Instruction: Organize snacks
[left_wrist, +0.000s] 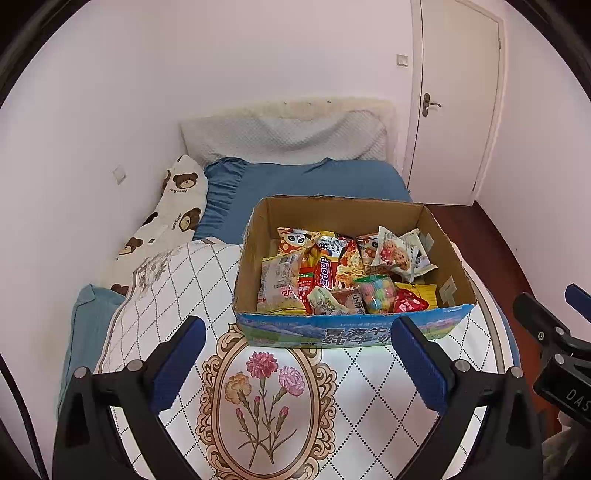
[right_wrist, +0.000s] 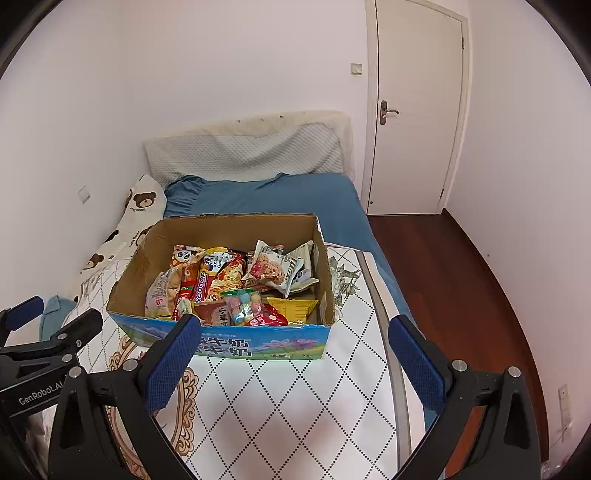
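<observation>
An open cardboard box (left_wrist: 255, 240) with a blue printed front stands on a white quilt with a diamond pattern; it also shows in the right wrist view (right_wrist: 136, 266). It holds several snack packets, among them a red noodle pack (left_wrist: 325, 273), a cookie pack (left_wrist: 397, 253) and a bag of coloured candies (left_wrist: 376, 293). My left gripper (left_wrist: 297, 328) is open and empty, hovering just in front of the box. My right gripper (right_wrist: 295, 328) is open and empty, in front of the box's right half. The right gripper also shows at the right edge of the left wrist view (left_wrist: 554, 332).
The quilt (left_wrist: 369, 387) lies on a bed with a blue sheet (left_wrist: 295, 181), a grey pillow (left_wrist: 284, 136) and a bear-print pillow (left_wrist: 177, 206) by the left wall. A white door (right_wrist: 413, 110) and wooden floor (right_wrist: 443, 277) are to the right.
</observation>
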